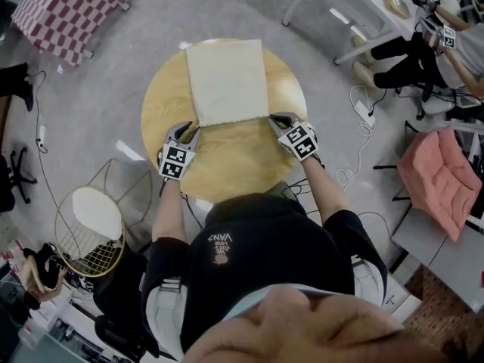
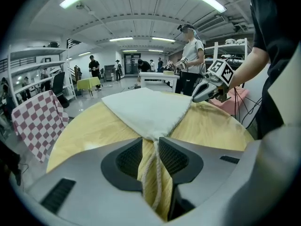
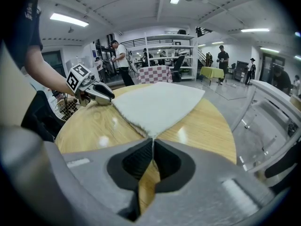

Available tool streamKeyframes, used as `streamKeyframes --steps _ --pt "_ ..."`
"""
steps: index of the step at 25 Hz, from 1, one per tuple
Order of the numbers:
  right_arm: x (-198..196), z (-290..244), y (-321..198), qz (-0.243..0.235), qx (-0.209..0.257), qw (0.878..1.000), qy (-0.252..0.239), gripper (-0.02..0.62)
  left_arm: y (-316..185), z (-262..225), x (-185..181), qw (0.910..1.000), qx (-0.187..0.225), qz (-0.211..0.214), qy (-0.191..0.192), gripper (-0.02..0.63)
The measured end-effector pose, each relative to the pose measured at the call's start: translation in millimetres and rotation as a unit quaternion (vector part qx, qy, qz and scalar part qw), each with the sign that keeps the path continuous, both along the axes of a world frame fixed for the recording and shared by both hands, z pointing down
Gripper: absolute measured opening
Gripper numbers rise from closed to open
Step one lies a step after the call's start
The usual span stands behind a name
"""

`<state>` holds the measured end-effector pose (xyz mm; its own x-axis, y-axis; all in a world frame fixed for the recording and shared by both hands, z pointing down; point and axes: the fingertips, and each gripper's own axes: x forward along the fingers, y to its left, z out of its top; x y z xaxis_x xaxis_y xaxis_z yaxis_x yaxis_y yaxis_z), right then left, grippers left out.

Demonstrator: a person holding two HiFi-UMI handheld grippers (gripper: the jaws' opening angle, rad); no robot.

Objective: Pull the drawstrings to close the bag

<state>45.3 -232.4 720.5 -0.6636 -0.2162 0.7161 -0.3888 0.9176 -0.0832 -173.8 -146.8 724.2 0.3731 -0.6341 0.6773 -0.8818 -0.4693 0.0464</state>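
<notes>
1. Far left: checked cloth (image 1: 72, 10), red and white, cut off by the upper edge. Below it, wire chair (image 1: 87, 233) of thin metal rods with a round pale seat.
2. Left gripper (image 2: 150, 144): smooth grey shell, dark ribbed pads. Jaws only narrowly apart, with the left cord (image 2: 158, 173) between them. Two twisted white strands, hanging loose, bare wood visible beside them, so no clear press of the pads. Lower end of the strands lost under the gripper body.
3. Table (image 1: 227, 165): round, light wood, glossy with lamp reflections. Near rim hidden by the person's dark shirt in the head view.
4. Bag (image 1: 227, 82): flat on the middle of the table, rectangular, cream, coarse weave. Near edge rough and straight, its two corners just at the gripper tips. Hard to tell whether the mouth is open or drawn.
5. Right gripper (image 1: 276, 119): jaws pressed together at the tips on the right cord (image 3: 153, 144). Only a thin pale line showing between the pads, at the bag's near right corner; the rest hidden.
6. Far right: pink cushion (image 1: 439, 176), soft and padded. Above it, a seated person (image 1: 446, 44), half cut off by the frame.
</notes>
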Motion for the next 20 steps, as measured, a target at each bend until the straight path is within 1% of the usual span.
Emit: streamKeyframes --steps 2,6,8,11,13,14,16,20 --pt "0.9 -0.3 -1.6 0.001 -0.001 1.000 0.001 0.008 0.8 2.6 2.7 1.0000 -0.007 0.007 -0.001 0.109" --pt "0.9 -0.6 -4.2 0.003 -0.001 1.000 0.002 0.008 5.5 14.1 9.6 0.9990 -0.025 0.035 -0.014 0.109" --pt "1.0 -0.2 -4.0 0.003 -0.001 1.000 0.002 0.008 6.5 17.8 9.5 0.9989 -0.028 0.034 -0.016 0.108" --pt "1.0 0.3 -3.8 0.002 0.000 1.000 0.002 0.008 3.6 10.3 8.4 0.9992 -0.025 0.030 -0.010 0.105" --pt "0.6 0.9 -4.0 0.002 -0.001 1.000 0.002 0.008 3.3 8.9 7.2 0.9993 -0.023 0.030 -0.007 0.053" --pt "0.3 1.3 -3.9 0.002 -0.002 1.000 0.003 0.008 3.5 8.9 7.2 0.9992 -0.023 0.032 -0.007 0.037" --pt "0.1 1.6 -3.4 0.003 -0.003 1.000 0.005 0.008 4.7 11.9 7.9 0.9989 -0.026 0.037 -0.012 0.035" --pt "-0.3 0.8 -2.6 0.003 -0.001 1.000 0.001 0.008 11.4 24.9 10.1 0.9977 -0.036 0.047 -0.034 0.035"
